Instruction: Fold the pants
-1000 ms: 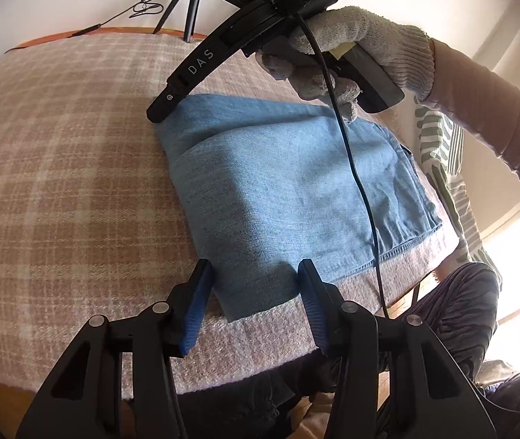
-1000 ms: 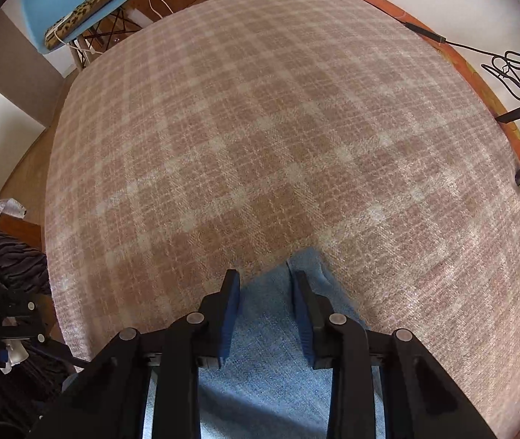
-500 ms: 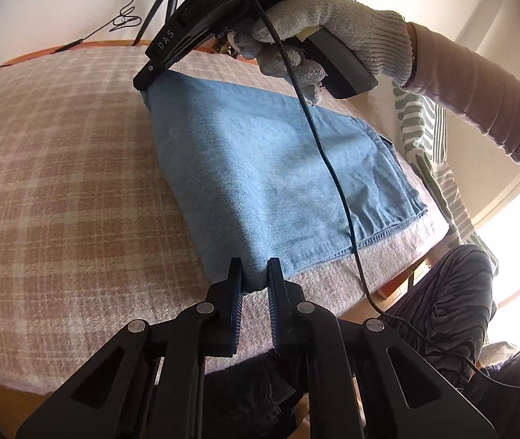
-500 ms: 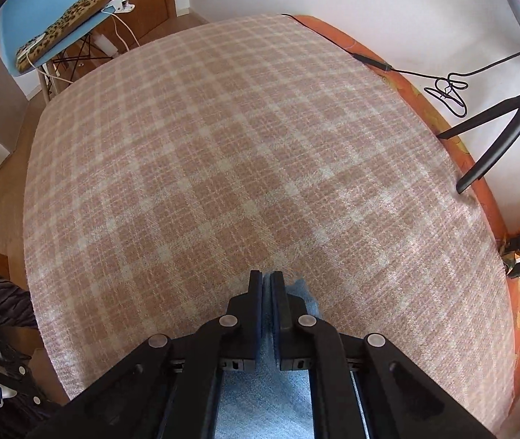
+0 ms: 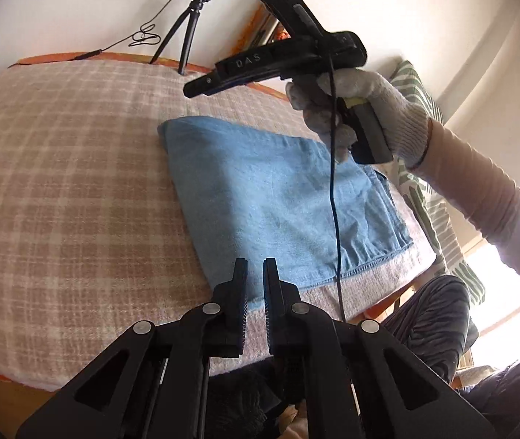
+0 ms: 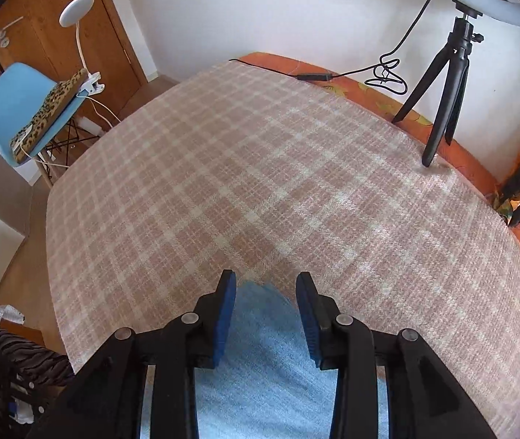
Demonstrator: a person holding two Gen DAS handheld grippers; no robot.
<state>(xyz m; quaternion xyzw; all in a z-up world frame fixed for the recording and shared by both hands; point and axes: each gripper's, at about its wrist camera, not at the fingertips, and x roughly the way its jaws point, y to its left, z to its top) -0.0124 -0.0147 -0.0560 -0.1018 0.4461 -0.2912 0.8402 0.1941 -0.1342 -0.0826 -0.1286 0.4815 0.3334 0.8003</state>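
The light blue pants (image 5: 278, 197) lie folded into a flat rectangle on the plaid blanket (image 5: 69, 190). My left gripper (image 5: 255, 267) hovers over their near corner with its jaws shut; I see no cloth pinched between the pads. A gloved hand (image 5: 366, 109) holds my right gripper (image 5: 195, 89) in the air above the far corner. In the right wrist view that gripper (image 6: 265, 281) has its jaws opening, and the far corner of the pants (image 6: 260, 347) lies below the gap, clear of the blue pads (image 6: 225, 311).
A ring-light tripod (image 6: 446, 84) and a black cable (image 6: 384, 73) stand at the bed's orange far edge (image 6: 369, 91). A blue chair (image 6: 22, 109) and a wooden door (image 6: 58, 36) are off to the left. A green striped cushion (image 5: 421, 117) lies to the right.
Both grippers closed on the pants' corners, then rose off them. The right jaws have parted again and let the far corner go. The left jaws stay shut.
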